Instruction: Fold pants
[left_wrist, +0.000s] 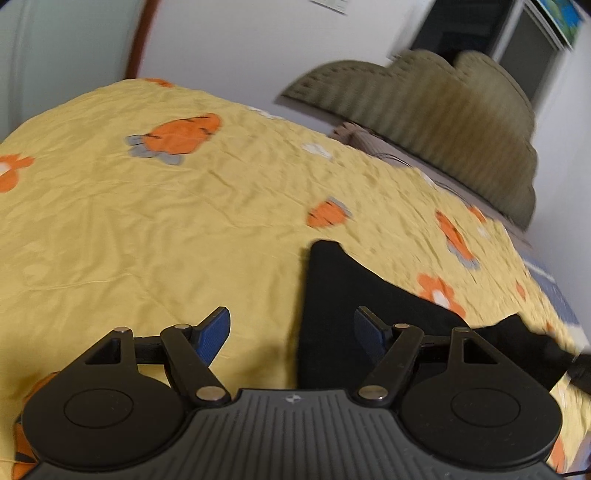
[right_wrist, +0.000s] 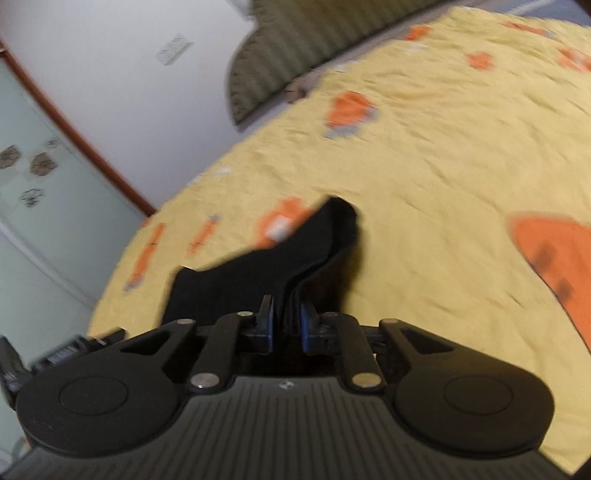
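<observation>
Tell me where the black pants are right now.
The black pants lie on the yellow carrot-print bedspread, one bunched edge clamped in the right gripper; the open left gripper hovers beside them.

— What do the pants (left_wrist: 354, 295) look like from my left camera?

— Plain black, no pattern I can make out. They lie on the yellow bedspread (left_wrist: 147, 221), toward its near right part, with one pointed corner reaching up toward the bedspread's middle.

— And from my right camera?

— The pants (right_wrist: 258, 273) look bunched into several stacked layers. A narrow end rises above the bedspread (right_wrist: 443, 166) and curls over; the picture is blurred, so I think that end hangs free, but I cannot be sure.
</observation>
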